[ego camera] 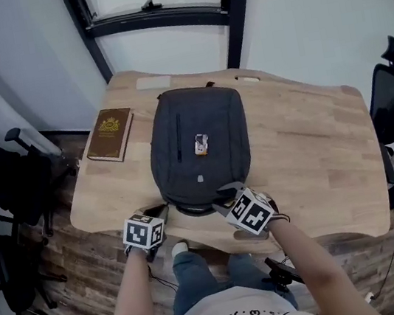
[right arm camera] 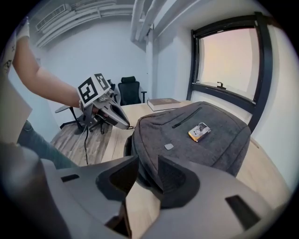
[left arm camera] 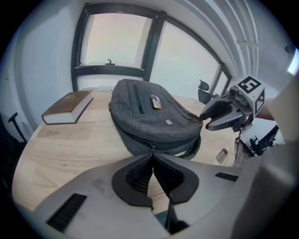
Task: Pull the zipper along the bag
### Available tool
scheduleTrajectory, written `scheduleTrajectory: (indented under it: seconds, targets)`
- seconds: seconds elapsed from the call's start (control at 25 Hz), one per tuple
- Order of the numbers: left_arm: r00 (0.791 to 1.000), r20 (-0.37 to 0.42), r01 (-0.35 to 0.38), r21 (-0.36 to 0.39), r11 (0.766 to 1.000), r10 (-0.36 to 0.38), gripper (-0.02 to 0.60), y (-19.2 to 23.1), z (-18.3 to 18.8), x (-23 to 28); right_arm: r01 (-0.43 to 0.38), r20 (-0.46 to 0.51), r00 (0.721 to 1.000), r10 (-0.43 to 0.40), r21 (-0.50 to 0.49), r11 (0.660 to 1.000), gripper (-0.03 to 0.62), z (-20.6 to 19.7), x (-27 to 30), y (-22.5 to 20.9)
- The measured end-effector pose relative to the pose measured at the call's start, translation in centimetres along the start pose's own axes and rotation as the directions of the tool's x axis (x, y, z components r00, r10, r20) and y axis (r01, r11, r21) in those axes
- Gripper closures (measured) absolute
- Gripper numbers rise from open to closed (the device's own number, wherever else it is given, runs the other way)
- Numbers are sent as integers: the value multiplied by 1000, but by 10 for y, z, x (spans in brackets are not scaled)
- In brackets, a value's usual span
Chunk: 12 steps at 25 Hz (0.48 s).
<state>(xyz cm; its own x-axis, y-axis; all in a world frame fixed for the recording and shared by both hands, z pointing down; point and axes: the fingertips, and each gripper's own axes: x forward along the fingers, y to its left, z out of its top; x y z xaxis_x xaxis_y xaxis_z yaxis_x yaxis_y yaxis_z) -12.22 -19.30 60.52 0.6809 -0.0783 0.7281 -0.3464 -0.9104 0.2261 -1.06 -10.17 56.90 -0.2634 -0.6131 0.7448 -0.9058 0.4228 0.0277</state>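
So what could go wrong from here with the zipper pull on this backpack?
1. The left gripper pinches the zipper pull with only its very tips, so it may slip off once pulled.
2. The right gripper stands open around the near edge of the backpack, not clamping it; the backpack could slide on the table rather than unzip.

Dark grey bag, brown book, pale wooden table.

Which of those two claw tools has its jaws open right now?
The right gripper: its jaws stand apart with the edge of the backpack between them. The left gripper is pinched shut on the zipper pull.
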Motion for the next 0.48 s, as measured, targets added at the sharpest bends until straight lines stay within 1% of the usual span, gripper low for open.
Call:
scheduleTrajectory:
  seconds: [0.08,0.2,0.36,0.48]
  targets:
    - [998,-6,58,56,997,-58,562,0,1,0,11,-4,1000,-10,30,1000,413,14,13,7]
    - [991,-19,134,129,983,-133,562,0,2,1,19,-15,1000,-18,61,998,413,35,33,19]
    - [976,-52,216,203,955,-210,563,2,1,2,43,-37,999,-40,78,996,413,58,60,34]
    - [963,-74,270,249,930,-259,563,3,1,4,69,-63,996,-63,94,993,413,65,74,37]
